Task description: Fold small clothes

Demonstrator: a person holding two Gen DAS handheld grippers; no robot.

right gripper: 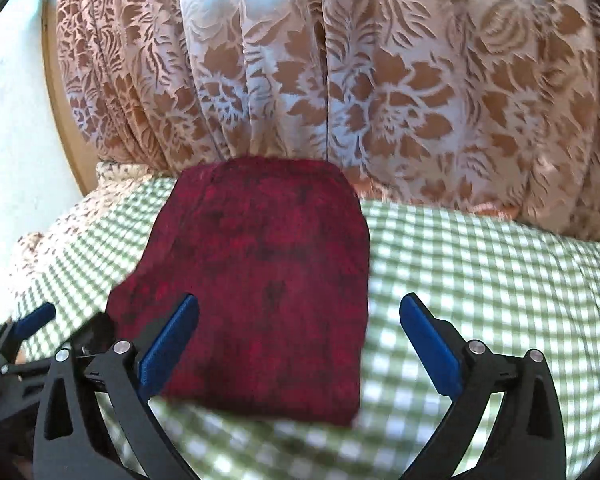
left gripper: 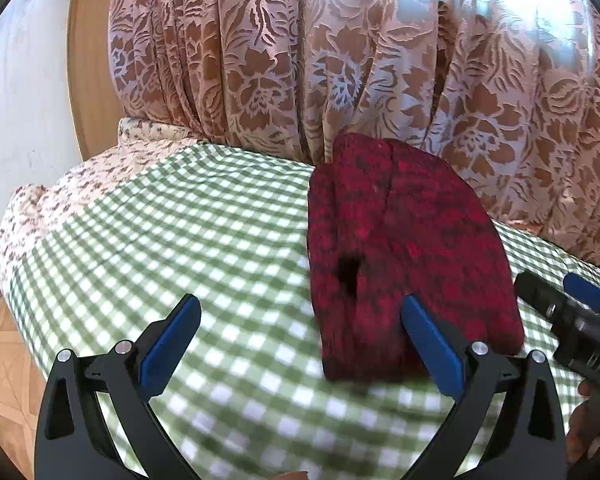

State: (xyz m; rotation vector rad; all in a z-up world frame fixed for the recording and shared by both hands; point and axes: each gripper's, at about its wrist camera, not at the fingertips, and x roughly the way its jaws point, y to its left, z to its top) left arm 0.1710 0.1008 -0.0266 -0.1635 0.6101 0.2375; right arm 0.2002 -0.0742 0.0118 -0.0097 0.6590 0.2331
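A dark red knitted garment (left gripper: 404, 248) lies folded in a thick bundle on the green-and-white checked cloth (left gripper: 188, 240). It also shows in the right wrist view (right gripper: 260, 280). My left gripper (left gripper: 300, 340) is open and empty; its right finger is over the garment's near edge, its left finger over the checked cloth. My right gripper (right gripper: 299, 340) is open and empty, just in front of the garment's near right part. The right gripper also shows at the right edge of the left wrist view (left gripper: 572, 312), beside the garment.
A brown and pale floral curtain (left gripper: 340, 60) hangs right behind the garment. A floral sheet (left gripper: 80, 176) covers the surface's left edge under the checked cloth. A white wall (left gripper: 20, 100) and wooden floor (left gripper: 4, 360) lie to the left.
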